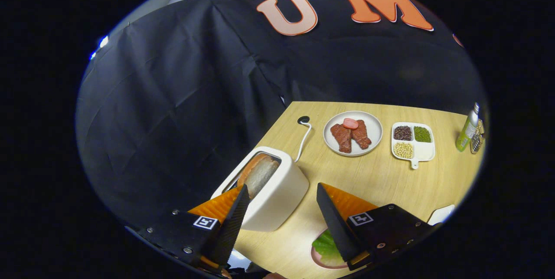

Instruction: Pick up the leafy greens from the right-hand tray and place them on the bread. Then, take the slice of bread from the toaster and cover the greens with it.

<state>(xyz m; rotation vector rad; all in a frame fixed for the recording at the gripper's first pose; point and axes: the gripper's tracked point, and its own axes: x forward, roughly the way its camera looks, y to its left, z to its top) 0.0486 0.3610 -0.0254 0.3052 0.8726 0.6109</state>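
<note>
Toaster [271,192] with bread slice [259,174] just ahead of spread, empty jaws.

The gripper [282,191] hangs above the wooden counter [381,179] with its jaws wide apart, gripping nothing; the toaster's near corner sits between them, closer to the left finger. The toaster is a cream, round-cornered box, and the slice stands upright in its slot, pale crumb with a browned crust, its top edge poking above the rim. A white cord [303,138] runs from the toaster toward the back of the counter. Leafy greens [326,244], bright green and ruffled, lie on a pinkish plate [323,260] beside and partly under the right finger. Beyond the jaws sit a round plate of reddish-brown meat pieces [352,133], a white divided tray [412,142] holding dark, green and pale beans in three compartments, and a green bottle [467,129].
</note>
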